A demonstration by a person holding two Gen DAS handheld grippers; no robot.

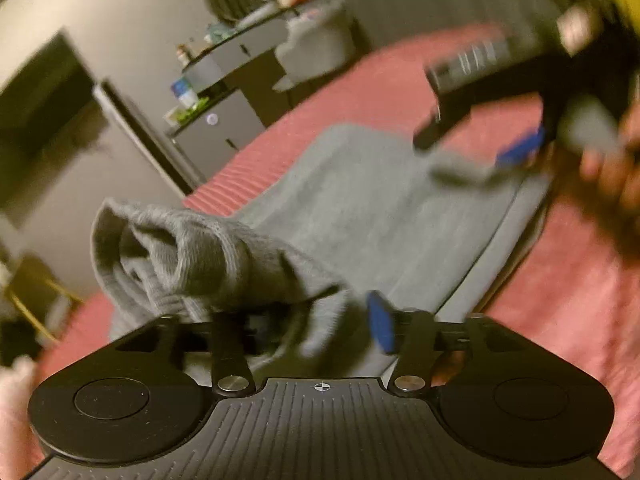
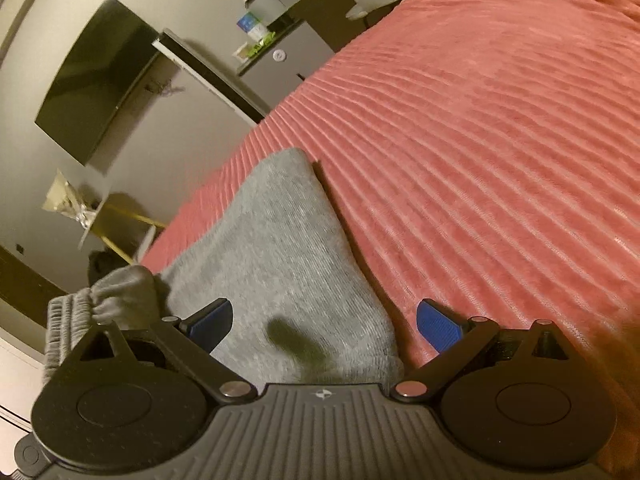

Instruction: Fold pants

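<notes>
Our left tongs [image 1: 304, 320] grip a bunched end of the grey pants [image 1: 384, 216] lying on the pink bed [image 2: 480, 120]; our right tongs [image 2: 324, 326] hover open. Carry edges level, then flatten.

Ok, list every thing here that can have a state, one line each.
gray sweatpants: lying partly flat on the bed, one end bunched up and lifted.
left gripper: pads apart, gray fabric bunched between them; whether it clamps is unclear.
right gripper: open, over the sweatpants, holding nothing.
pink ribbed blanket: spread over the bed.
wall TV: screen dark.
</notes>
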